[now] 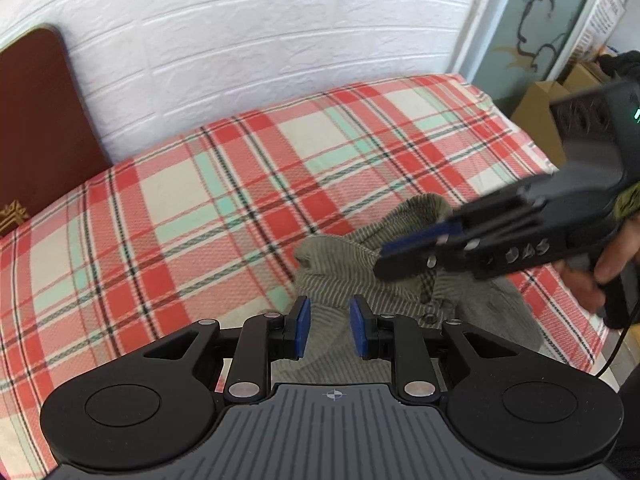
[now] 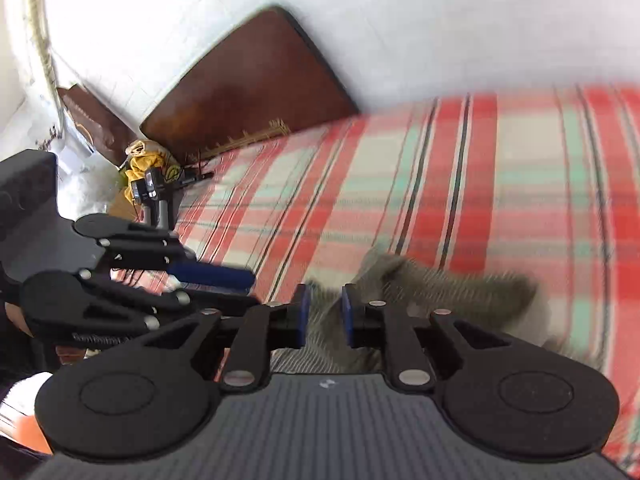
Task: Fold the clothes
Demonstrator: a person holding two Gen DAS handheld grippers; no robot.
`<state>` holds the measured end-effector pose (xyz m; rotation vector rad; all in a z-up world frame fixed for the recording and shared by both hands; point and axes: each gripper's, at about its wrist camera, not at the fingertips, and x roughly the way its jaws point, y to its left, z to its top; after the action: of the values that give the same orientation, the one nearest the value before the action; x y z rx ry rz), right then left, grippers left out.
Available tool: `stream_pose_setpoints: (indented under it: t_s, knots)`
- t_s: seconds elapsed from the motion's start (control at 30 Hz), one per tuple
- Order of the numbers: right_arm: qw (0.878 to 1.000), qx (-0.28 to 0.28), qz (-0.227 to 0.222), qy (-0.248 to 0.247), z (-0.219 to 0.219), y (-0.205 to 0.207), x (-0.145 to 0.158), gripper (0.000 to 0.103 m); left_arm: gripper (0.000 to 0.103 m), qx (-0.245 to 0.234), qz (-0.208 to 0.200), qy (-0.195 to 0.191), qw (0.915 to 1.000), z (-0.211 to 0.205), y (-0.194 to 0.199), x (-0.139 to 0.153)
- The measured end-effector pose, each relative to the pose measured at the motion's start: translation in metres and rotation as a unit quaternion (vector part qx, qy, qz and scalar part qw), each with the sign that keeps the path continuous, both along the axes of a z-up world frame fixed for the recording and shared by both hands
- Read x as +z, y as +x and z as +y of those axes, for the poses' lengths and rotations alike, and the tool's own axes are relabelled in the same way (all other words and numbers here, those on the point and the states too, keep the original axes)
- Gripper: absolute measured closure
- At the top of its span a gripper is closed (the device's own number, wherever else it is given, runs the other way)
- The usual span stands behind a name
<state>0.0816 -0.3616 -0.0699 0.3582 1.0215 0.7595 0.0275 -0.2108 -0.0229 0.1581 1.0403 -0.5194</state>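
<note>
Here the big plaid bed sheet (image 1: 200, 200) is lying wide and bare toward the white wall, while the crumpled olive striped shirt (image 1: 352, 276) is sitting bunched near the bed's front edge. The left gripper (image 1: 327, 330) and the right gripper (image 2: 323, 316) are both hanging apart over it, holding nothing. I think each should be pinching one shirt edge and pulling it flat toward the bare middle, away from the edge.

Garment (image 1: 352, 276) on bed (image 1: 180, 208), seemingly near its front edge; headboard (image 1: 36, 120) left
</note>
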Motion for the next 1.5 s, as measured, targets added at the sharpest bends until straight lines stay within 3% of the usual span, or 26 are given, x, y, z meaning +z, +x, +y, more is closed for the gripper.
stream_pose_setpoints:
  t_s: [0.1,0.23,0.37,0.43,0.5,0.63,0.67,0.7,0.73,0.77,1.27,1.5]
  knots:
    - [0.998,-0.037,0.035,0.043,-0.005,0.002,-0.011,0.079,0.065,0.003,0.002,0.005,1.0000,0.003,0.000,0.000]
    - [0.984,-0.112,0.073,0.119,-0.029,0.004,-0.017,0.072,0.061,0.007,0.006,0.008,0.9999,0.009,-0.002,-0.003]
    - [0.974,-0.154,0.121,0.114,-0.040,0.017,-0.030,0.072,0.061,0.015,0.014,0.003,0.9998,0.013,0.000,-0.010]
    - [0.978,-0.142,0.118,0.098,-0.035,0.017,-0.029,0.069,0.061,0.014,0.017,-0.002,0.9997,0.013,0.002,-0.012]
    - [0.983,-0.131,0.104,0.072,-0.028,0.014,-0.026,0.059,0.060,0.013,0.021,-0.006,0.9997,0.013,0.005,-0.015]
    - [0.991,-0.104,0.076,0.042,-0.014,0.005,-0.021,0.059,0.056,0.037,0.038,-0.009,0.9986,0.021,0.015,-0.020]
    - [0.993,-0.094,0.068,0.028,-0.009,0.002,-0.020,0.063,0.055,0.047,0.043,-0.016,0.9978,0.026,0.018,-0.021]
    - [0.995,-0.080,0.060,0.010,-0.002,0.000,-0.020,0.085,0.055,0.056,0.049,-0.022,0.9970,0.030,0.022,-0.022]
    - [0.996,-0.069,0.053,-0.001,0.003,-0.002,-0.020,0.096,0.055,0.064,0.052,-0.027,0.9962,0.034,0.025,-0.023]
    - [0.997,-0.061,0.047,-0.010,0.008,-0.005,-0.020,0.098,0.054,0.072,0.056,-0.032,0.9953,0.037,0.029,-0.023]
    - [0.997,0.042,0.019,-0.062,0.063,-0.046,-0.032,0.098,0.049,0.024,0.076,-0.035,0.9962,0.014,0.055,-0.027]
    - [0.996,0.048,0.013,-0.077,0.067,-0.056,-0.036,0.098,0.049,0.006,0.074,0.003,0.9972,0.000,0.056,-0.042]
